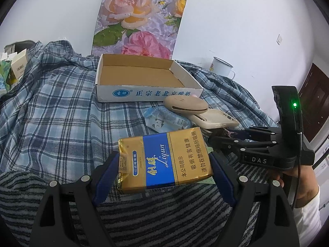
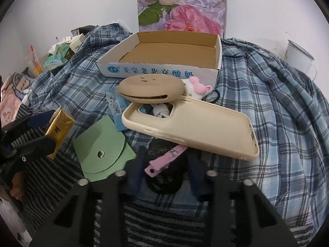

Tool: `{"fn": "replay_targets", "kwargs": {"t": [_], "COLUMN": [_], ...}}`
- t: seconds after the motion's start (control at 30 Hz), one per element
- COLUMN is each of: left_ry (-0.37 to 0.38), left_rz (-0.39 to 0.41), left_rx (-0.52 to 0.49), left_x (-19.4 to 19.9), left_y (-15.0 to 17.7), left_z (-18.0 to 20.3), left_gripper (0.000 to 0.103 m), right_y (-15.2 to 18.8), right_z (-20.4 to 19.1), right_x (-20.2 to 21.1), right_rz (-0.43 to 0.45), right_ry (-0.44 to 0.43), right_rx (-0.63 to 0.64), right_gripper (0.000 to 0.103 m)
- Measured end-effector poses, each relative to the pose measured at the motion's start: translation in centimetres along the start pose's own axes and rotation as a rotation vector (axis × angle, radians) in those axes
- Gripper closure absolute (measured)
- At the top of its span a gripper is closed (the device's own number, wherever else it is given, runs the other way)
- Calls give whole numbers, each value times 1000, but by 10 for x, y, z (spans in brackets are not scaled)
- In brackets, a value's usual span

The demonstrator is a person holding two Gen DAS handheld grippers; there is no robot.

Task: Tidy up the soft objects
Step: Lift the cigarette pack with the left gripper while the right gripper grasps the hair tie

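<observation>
Left tongs (image 1: 164, 164): clamped on gold-blue cigarette pack (image 1: 164, 160). Right tongs (image 2: 164, 164): parted, straddling black item with pink strap (image 2: 164, 158). Cardboard tray (image 2: 218, 51): empty, far edge of the plaid cloth (image 2: 277, 103).

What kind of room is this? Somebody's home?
Probably a bedroom: the things lie on a plaid sheet that looks like bedding, against a bare wall, with an enamel mug and a phone case about.

Your gold-and-blue cigarette pack (image 1: 164, 160) reads "Liqun"; the right gripper (image 1: 211, 140) body shows "DAS"; the cardboard box (image 2: 156, 71) front says "正宗老北京酸奶".
</observation>
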State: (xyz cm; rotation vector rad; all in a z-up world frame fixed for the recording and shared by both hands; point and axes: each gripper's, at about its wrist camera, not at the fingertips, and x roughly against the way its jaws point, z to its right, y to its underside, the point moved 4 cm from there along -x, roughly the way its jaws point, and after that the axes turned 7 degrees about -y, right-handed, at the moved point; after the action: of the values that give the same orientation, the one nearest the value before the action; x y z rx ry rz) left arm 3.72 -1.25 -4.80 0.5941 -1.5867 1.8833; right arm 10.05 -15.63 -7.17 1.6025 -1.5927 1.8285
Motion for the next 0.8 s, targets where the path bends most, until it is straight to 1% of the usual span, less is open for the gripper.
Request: {"fn": "replay_targets", "kwargs": {"t": [0.07,0.17,0.23,0.37,0.6,0.7,0.8], "left_ry": [2,2,1,0,1,1,-16], "left_rz": [-1,0,0,9,16,37,70], "left_rx": [-1,0,-1,-3,-10,-21,-42], "left_x": [0,0,0,0,2,9,18], "left_y": [0,0,0,0,-1,-4,-12], "left_z": [1,1,1,2,3,5,8], "left_gripper": [16,16,16,16,16,16,16], "right_y": [0,2,5,11,12,10,6], "right_z": [-2,-9,-15,-25,-43,-49,-55], "right_x": [3,13,19,35,72,85,97], "right_rz": [13,37,49,99,235,297,358], "right_ry": [19,32,43,21,0,-7,-1], "right_rx": [16,51,77,101,137,150,175], "right_gripper": [76,81,82,82,82,83,83]}}
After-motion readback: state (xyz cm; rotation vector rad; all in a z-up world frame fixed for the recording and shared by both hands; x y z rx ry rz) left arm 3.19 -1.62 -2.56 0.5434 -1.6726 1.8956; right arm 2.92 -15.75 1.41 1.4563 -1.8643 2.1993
